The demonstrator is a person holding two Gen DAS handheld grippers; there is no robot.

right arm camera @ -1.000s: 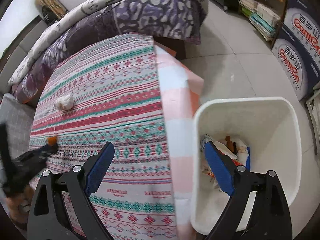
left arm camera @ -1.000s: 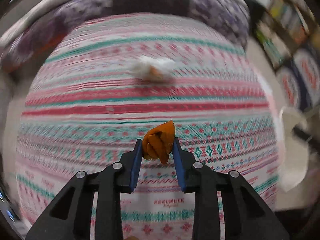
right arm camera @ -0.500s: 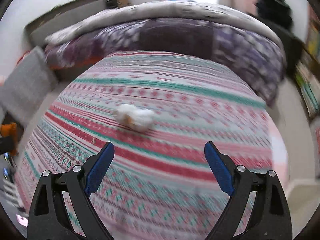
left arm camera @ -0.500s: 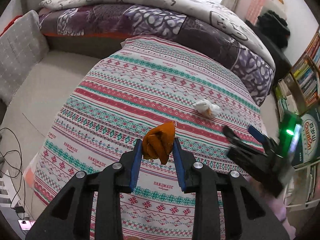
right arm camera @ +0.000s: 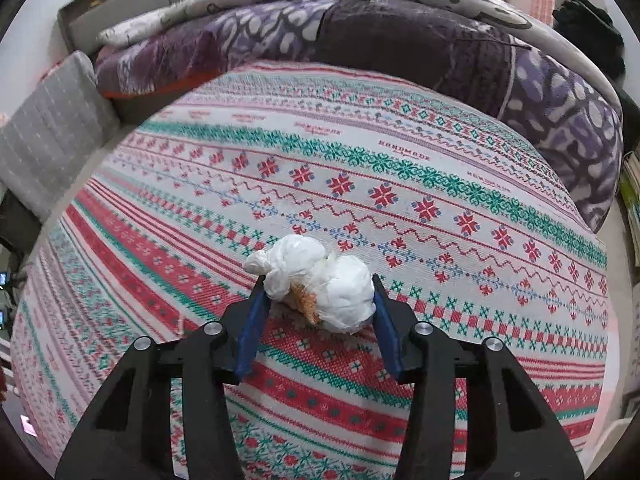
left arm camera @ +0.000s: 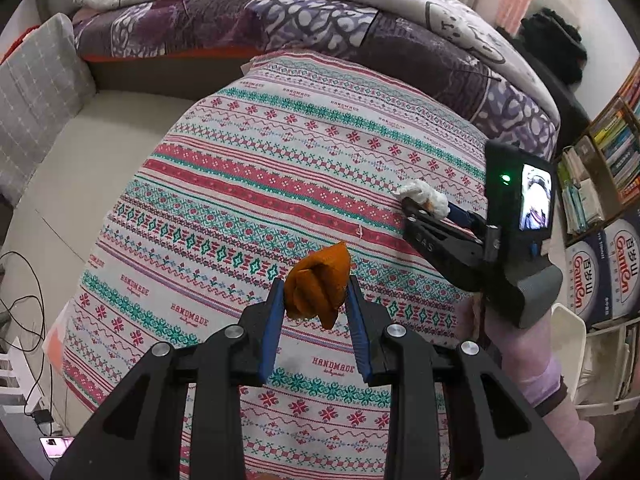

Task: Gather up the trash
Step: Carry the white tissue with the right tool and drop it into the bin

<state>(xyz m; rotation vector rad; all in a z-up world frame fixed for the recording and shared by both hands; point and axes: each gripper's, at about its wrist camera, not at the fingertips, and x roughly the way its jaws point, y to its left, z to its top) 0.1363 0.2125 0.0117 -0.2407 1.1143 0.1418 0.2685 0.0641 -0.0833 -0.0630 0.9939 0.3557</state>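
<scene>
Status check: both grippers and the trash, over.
Left gripper shut on orange peel. Right gripper open, straddling white tissue wad on tablecloth. Nothing blocking.

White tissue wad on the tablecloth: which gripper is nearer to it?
Right. The right gripper has its fingers on either side of the white tissue wad; the left gripper is well away from it, holding an orange scrap.

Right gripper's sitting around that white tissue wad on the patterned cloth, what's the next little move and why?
Probably close the right gripper. The white tissue wad lies on the patterned cloth between its blue fingers, which look barely touching, not yet squeezing. The left gripper already pinches an orange scrap, so only this piece needs gripping.
</scene>
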